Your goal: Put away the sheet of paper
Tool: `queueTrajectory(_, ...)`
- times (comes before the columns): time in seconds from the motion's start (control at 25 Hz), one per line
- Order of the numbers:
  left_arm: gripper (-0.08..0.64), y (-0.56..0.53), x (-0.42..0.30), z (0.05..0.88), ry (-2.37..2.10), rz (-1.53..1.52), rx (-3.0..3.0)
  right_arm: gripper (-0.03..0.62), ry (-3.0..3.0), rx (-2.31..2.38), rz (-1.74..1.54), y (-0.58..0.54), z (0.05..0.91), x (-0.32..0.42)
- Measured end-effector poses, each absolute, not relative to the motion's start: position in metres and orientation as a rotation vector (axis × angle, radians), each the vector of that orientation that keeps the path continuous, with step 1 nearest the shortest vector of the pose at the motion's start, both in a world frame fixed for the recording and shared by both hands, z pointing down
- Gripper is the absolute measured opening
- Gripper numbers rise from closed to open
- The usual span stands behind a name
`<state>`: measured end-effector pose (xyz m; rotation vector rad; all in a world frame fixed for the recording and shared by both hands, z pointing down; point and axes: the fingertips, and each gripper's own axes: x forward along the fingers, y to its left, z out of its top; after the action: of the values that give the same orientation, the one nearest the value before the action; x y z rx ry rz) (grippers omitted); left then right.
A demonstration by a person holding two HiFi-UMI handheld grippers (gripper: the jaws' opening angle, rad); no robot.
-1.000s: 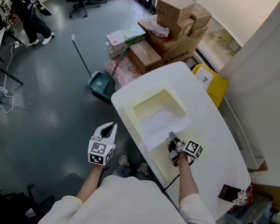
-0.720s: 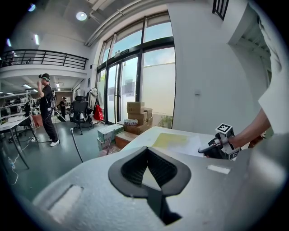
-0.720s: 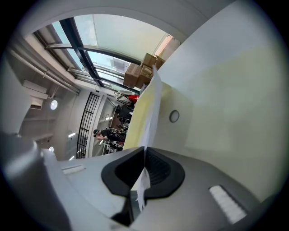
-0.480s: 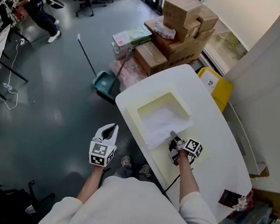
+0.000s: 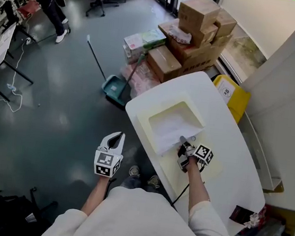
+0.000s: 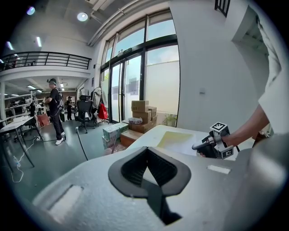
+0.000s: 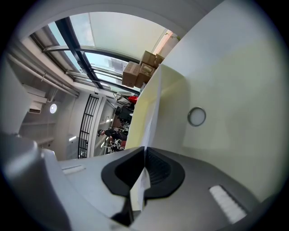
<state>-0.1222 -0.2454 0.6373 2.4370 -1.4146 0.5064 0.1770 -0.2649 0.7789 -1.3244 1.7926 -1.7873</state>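
Because the jaws of the right gripper point(image 5: 182, 144) clamp its near edge, the sheet of paper point(image 5: 171, 129) drapes over the pale tray point(image 5: 159, 110) on the table point(image 5: 228, 151), apparently ready to slide in; the left gripper point(image 5: 115, 136) hangs off-table, jaws together on nothing.

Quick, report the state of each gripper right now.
Left gripper: closed, holding nothing.
Right gripper: closed on the sheet of paper.
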Motion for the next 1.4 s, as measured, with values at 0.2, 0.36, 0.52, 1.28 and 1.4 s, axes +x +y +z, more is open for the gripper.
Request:
queueTrajectory(0.2,0.006,-0.247,-0.124,0.64,-1.419,0.507,2.426,0.002,1.81,-1.32,-1.783,-0.279,0.779,0.17)
queueTrajectory(0.36,0.006,-0.247,-0.129,0.64,-1.429,0.511,2.417,0.002,1.815,-1.327,-1.78,-0.289,0.78,0.165)
queueTrajectory(0.52,0.006,-0.248,-0.135,0.64,-1.446,0.515,2.402,0.003,1.818,-1.324,-1.785,-0.297,0.781,0.16)
queueTrajectory(1.28,0.006,-0.246,-0.128,0.643,-1.413,0.512,2.415,0.202,2.375,-1.297,-1.644,-0.294,0.763,0.131)
queueTrajectory(1.4,0.006,-0.245,-0.126,0.643,-1.406,0.508,2.418,0.218,2.594,-1.314,-1.593,-0.288,0.762,0.126)
